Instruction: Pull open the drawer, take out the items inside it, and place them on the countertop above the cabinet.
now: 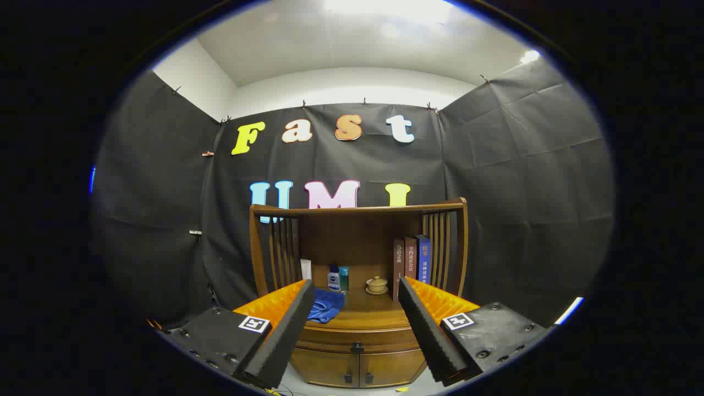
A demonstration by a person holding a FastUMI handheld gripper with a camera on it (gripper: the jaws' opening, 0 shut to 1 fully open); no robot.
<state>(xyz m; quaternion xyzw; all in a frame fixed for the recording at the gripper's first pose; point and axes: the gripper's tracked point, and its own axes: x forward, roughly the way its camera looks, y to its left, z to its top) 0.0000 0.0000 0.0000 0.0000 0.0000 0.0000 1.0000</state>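
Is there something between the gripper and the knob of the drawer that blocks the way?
Nothing visible does. The gripper is open and held apart from the cabinet, and the drawer knob shows in the gap between its fingers.

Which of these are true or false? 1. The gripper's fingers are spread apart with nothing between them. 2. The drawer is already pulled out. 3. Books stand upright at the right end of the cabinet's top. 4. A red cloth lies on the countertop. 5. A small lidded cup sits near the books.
1. True: the gripper is open and holds nothing.
2. False: the drawer, with its dark knob, looks shut.
3. True: the books stand upright.
4. False: the cloth is blue.
5. True: the lidded cup sits left of the books on the countertop.
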